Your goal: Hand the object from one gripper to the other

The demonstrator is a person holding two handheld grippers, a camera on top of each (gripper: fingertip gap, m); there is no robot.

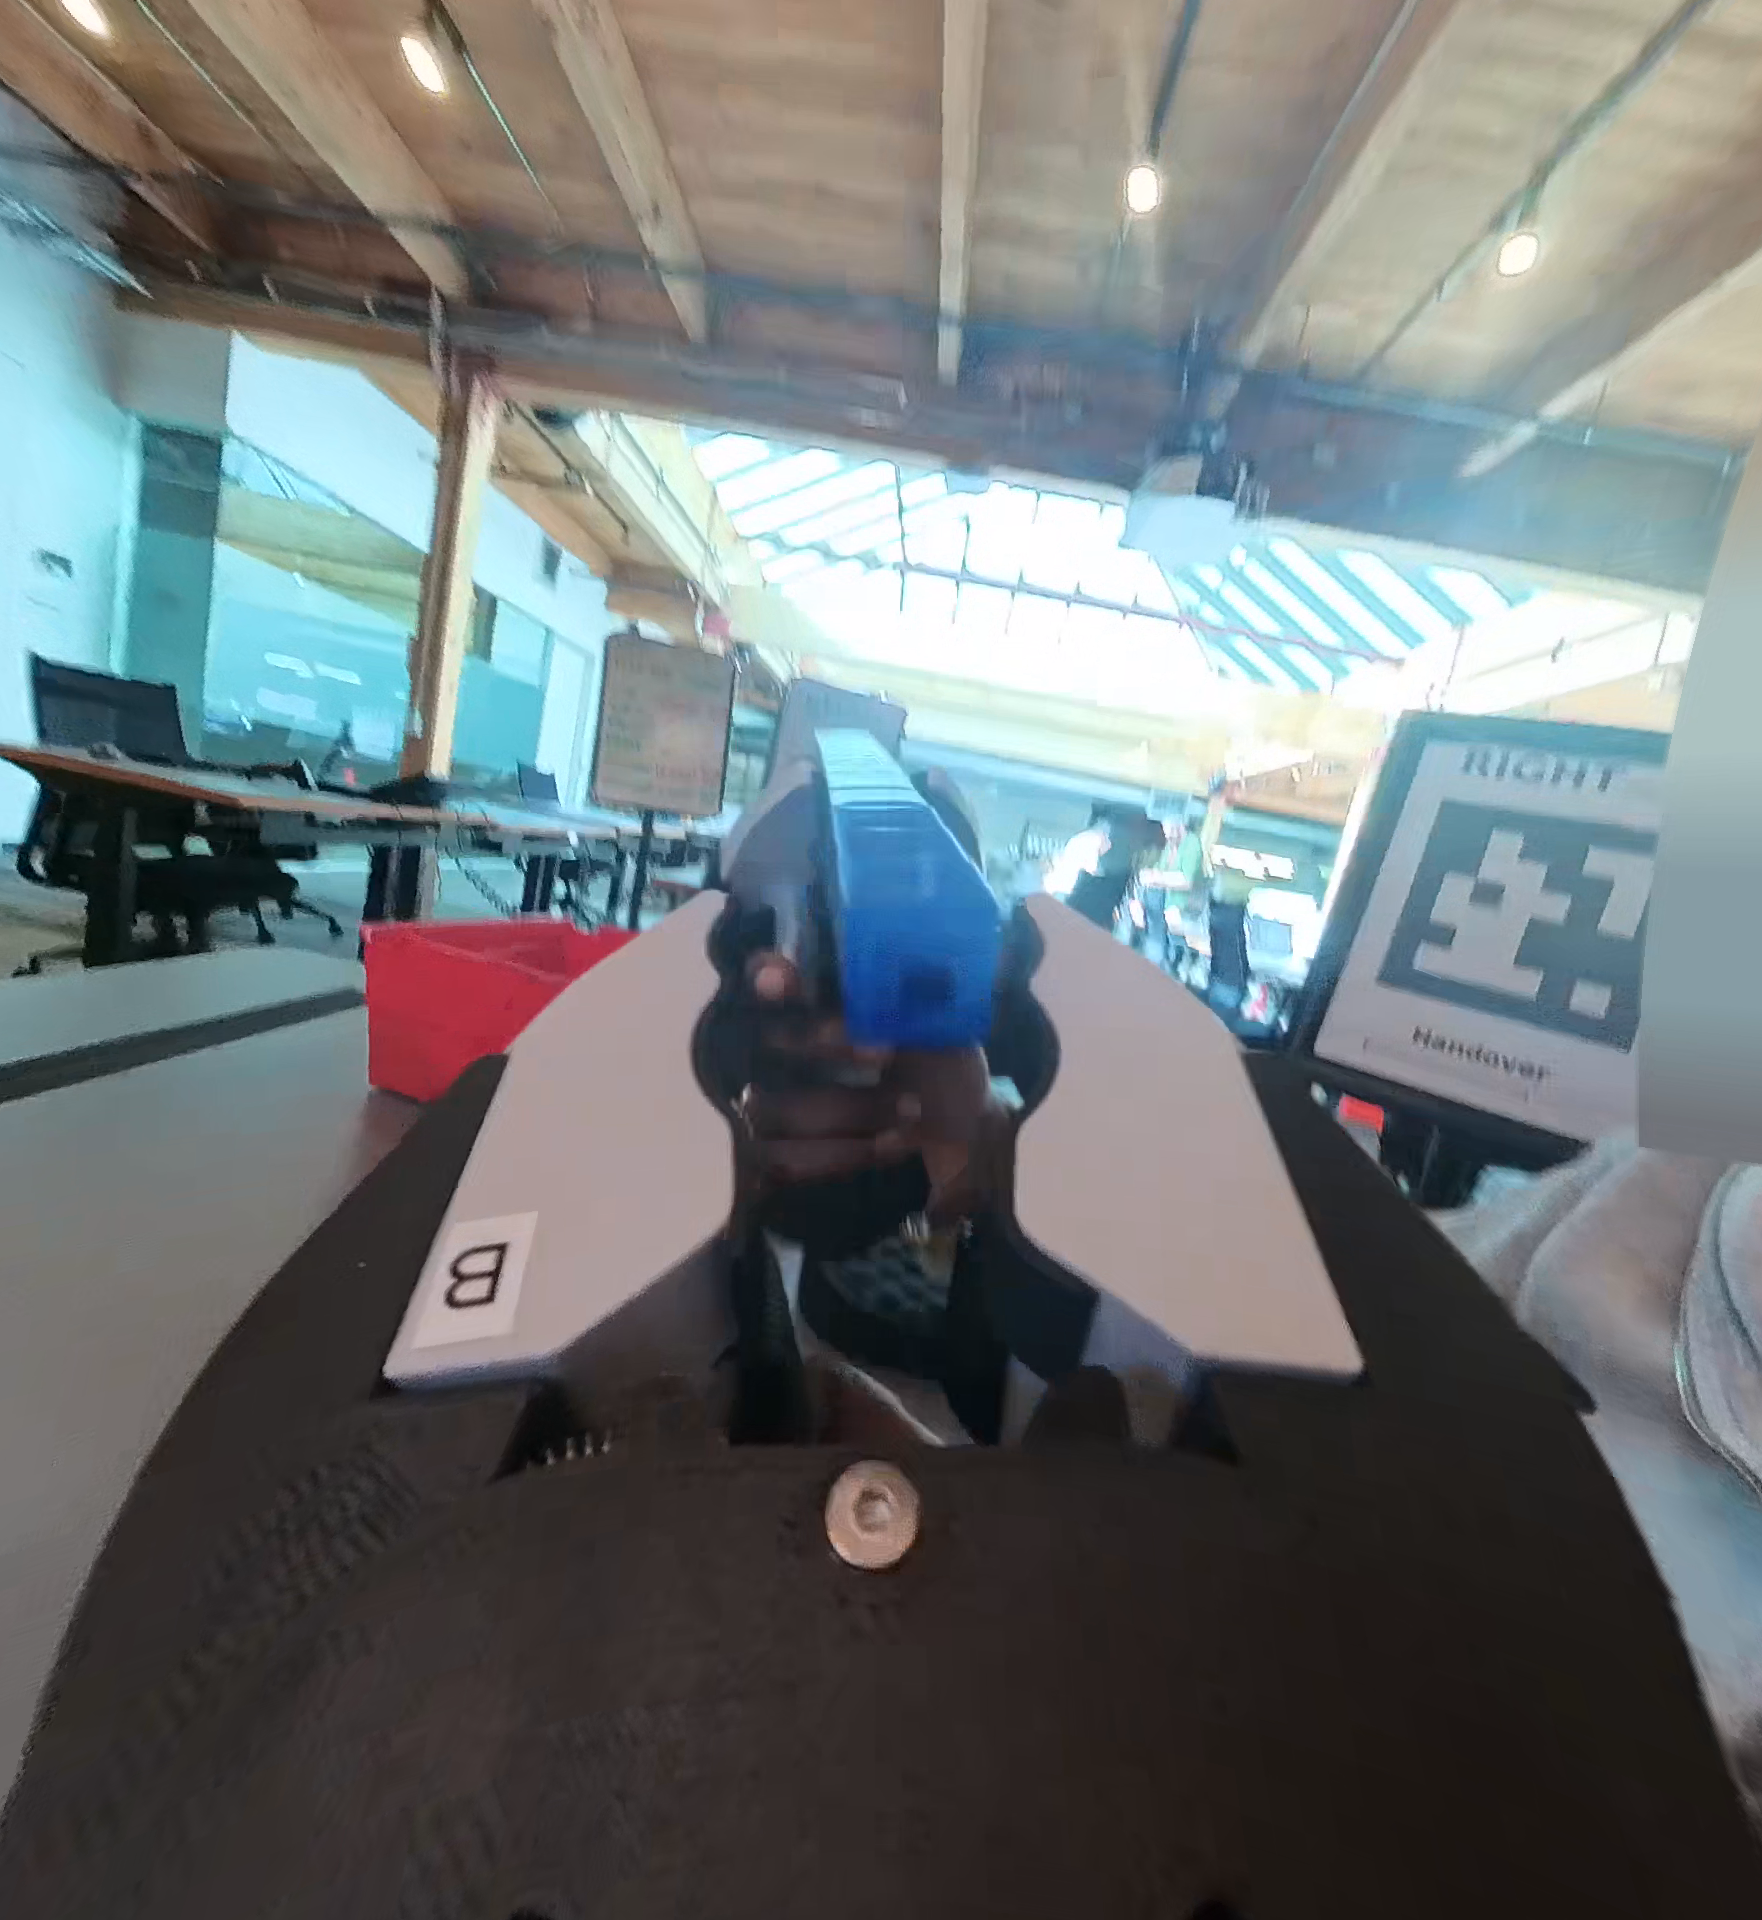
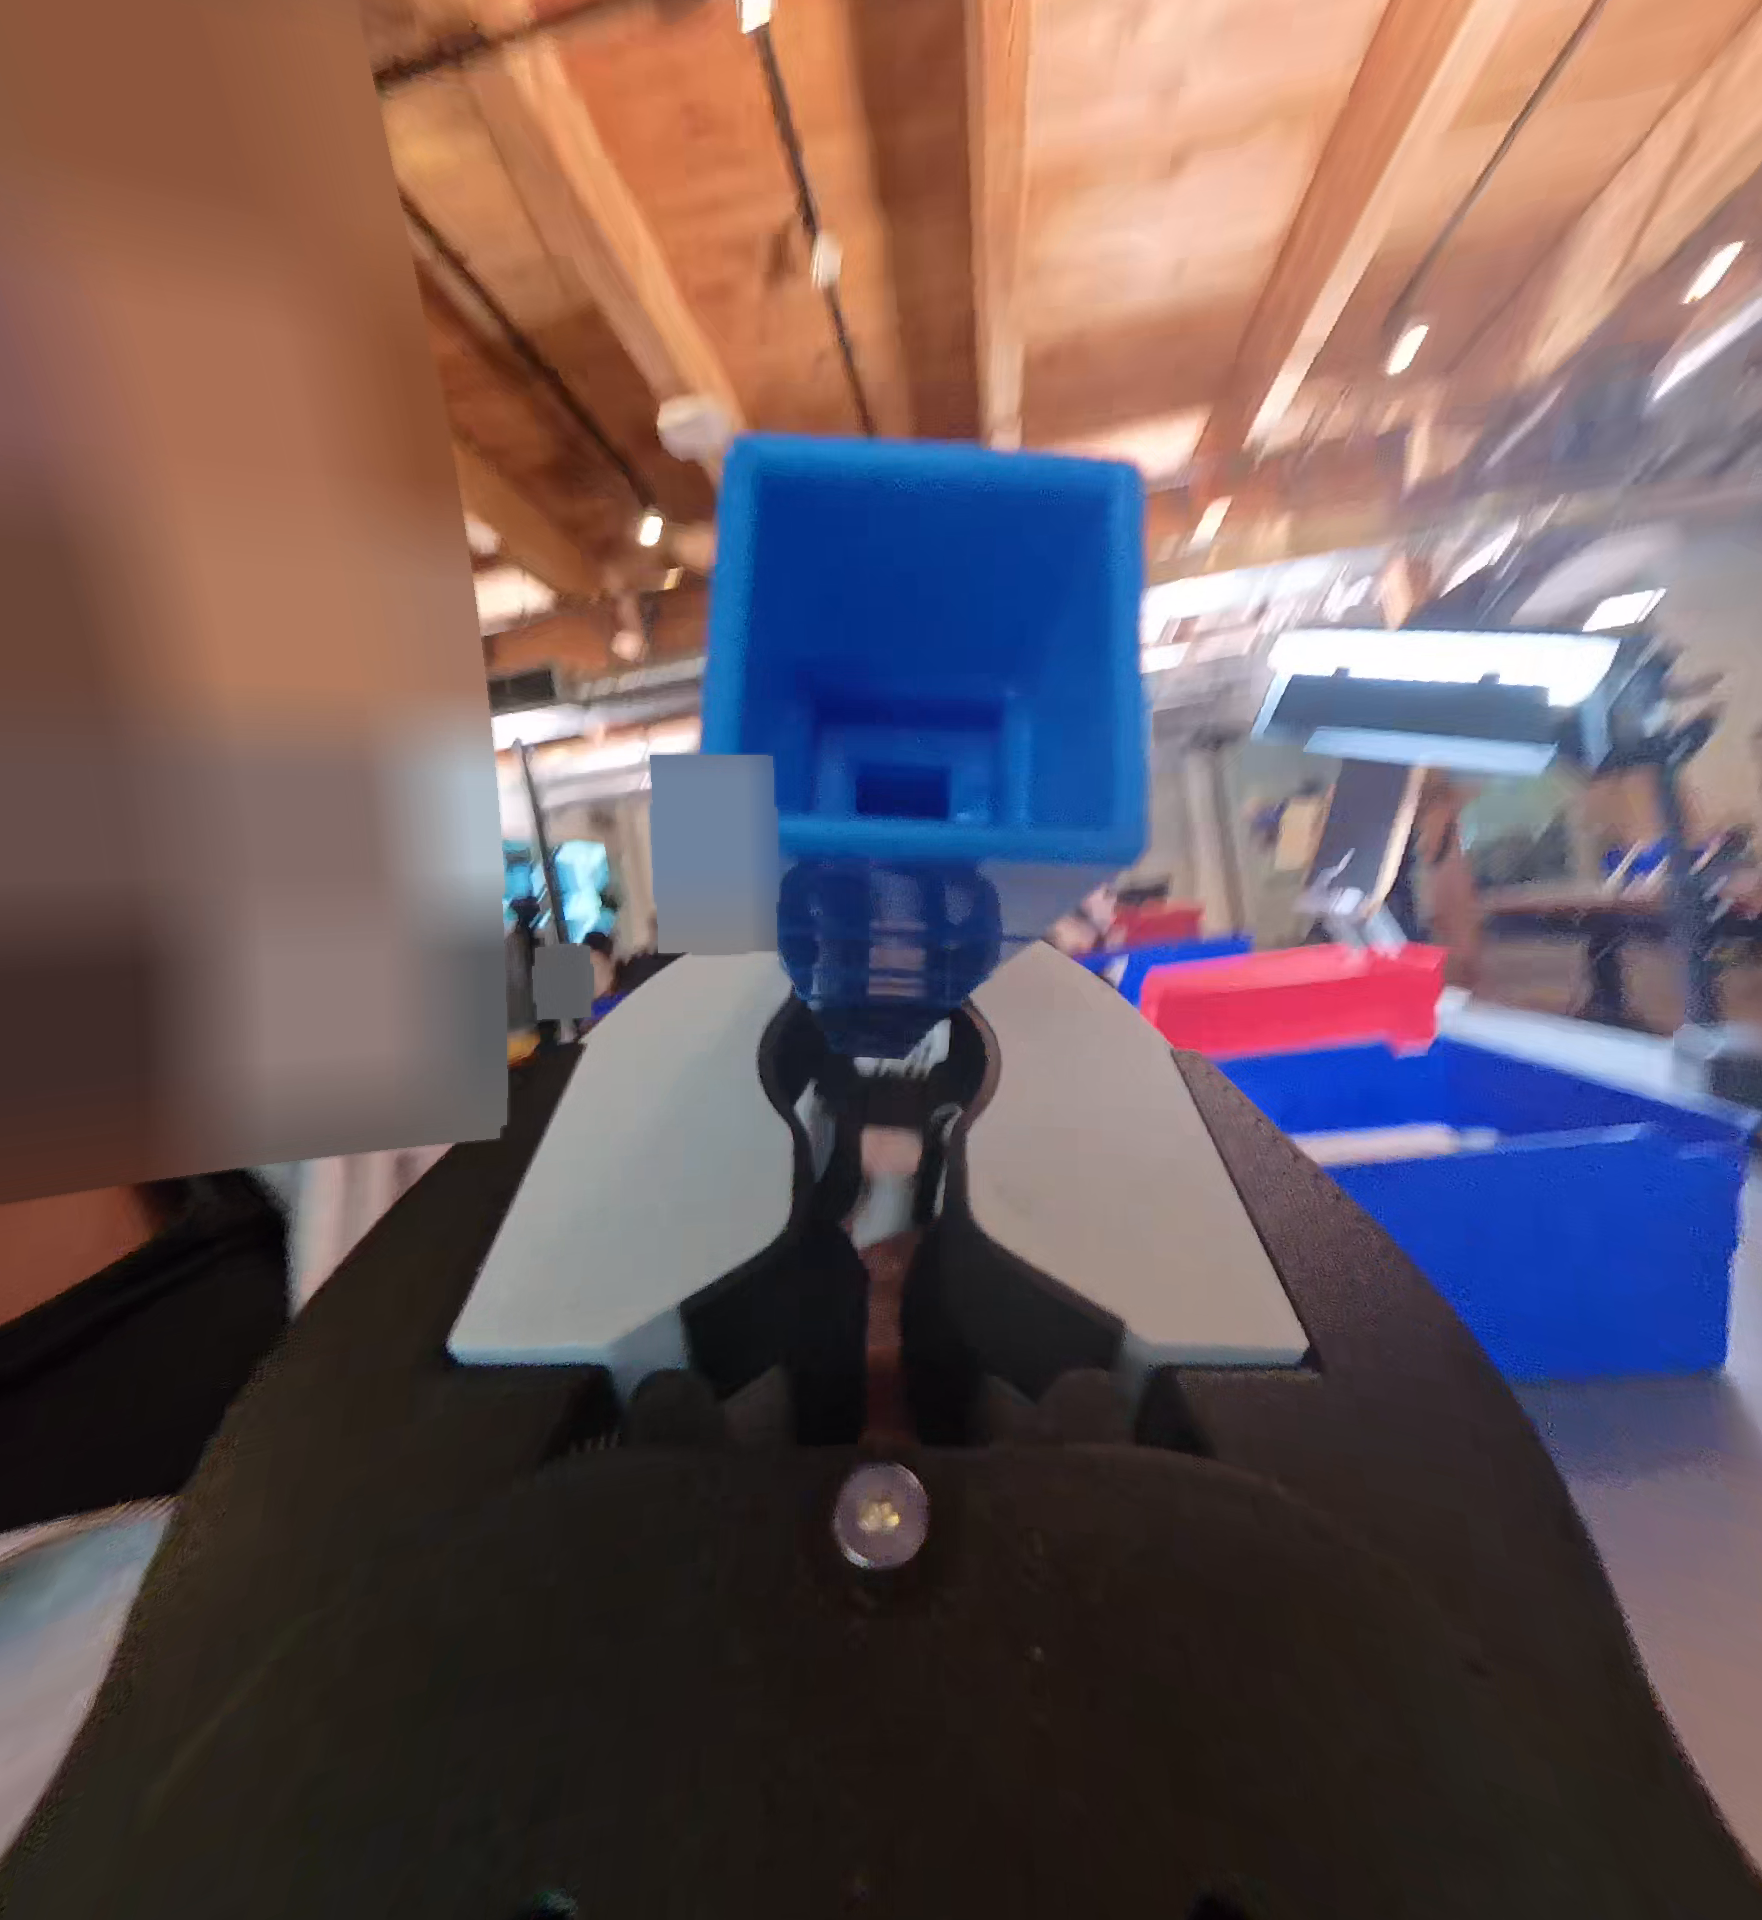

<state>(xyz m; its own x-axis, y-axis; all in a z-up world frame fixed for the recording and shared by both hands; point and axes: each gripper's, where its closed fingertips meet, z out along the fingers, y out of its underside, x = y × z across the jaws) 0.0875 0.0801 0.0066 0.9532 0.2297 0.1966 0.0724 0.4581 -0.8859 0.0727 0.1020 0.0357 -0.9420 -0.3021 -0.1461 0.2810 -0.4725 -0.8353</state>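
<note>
The object is a blue plastic piece with a hollow square box end [image 2: 918, 644] and a ribbed neck. My right gripper [image 2: 887, 992] is shut on that neck and holds the box end up in the air in front of its camera. In the left wrist view the same blue piece [image 1: 908, 914] points at the camera, between the fingertips of my left gripper [image 1: 872, 925]. The left jaws stand apart on either side of it, with a gap on the left side. The right gripper [image 1: 783, 831] and the hand [image 1: 856, 1122] holding it show behind the piece.
A red bin [image 1: 461, 987] stands on the grey table [image 1: 129, 1195] ahead on the left. A marker board on a stand [image 1: 1500, 914] is at the right, with grey fabric [image 1: 1687, 1299] below it. A blue bin [image 2: 1531, 1247] and a red bin [image 2: 1292, 997] are right of the right gripper.
</note>
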